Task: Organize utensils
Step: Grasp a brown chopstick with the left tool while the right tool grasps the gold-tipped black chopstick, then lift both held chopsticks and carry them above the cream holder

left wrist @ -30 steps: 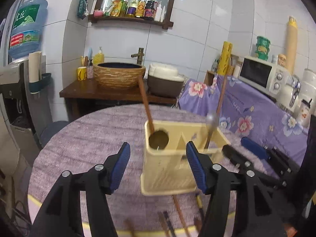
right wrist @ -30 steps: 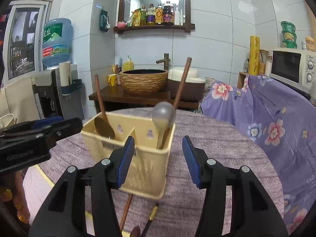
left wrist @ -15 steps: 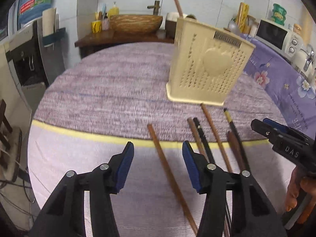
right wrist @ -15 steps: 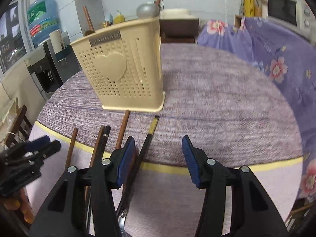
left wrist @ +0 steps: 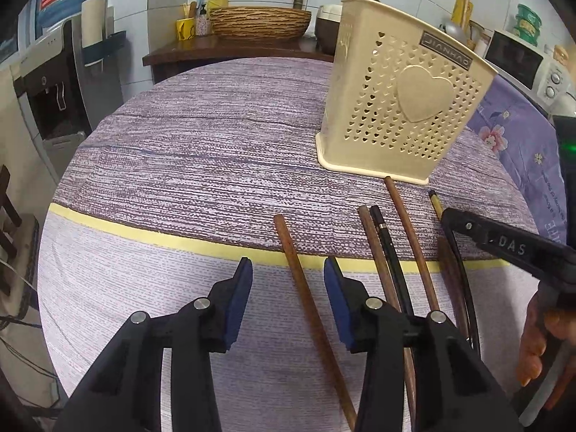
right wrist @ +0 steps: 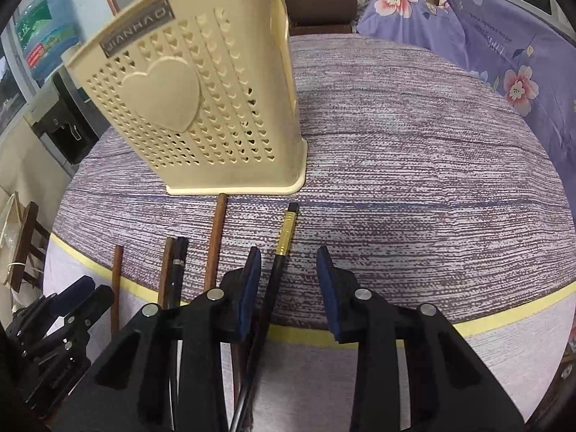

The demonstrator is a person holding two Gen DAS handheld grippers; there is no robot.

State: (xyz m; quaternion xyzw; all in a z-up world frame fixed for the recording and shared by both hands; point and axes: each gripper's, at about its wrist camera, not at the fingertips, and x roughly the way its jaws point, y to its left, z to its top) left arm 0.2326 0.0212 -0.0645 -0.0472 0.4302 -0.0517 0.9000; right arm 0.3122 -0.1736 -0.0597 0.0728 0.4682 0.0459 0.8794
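Left wrist: brown chopstick (left wrist: 309, 302) — slender; cream holder (left wrist: 403, 108).

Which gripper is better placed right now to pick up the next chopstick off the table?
Left. The open left gripper straddles the lone brown chopstick, centred. The right gripper, also open, has the gold-banded chopstick hugging its left finger, off centre.

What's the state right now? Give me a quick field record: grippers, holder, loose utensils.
left gripper: open, brown stick between its fingers
right gripper: open, black gold-banded chopstick beside its left finger
holder: cream, upright on table, handle sticking out
loose utensils: several handles lying in front of holder
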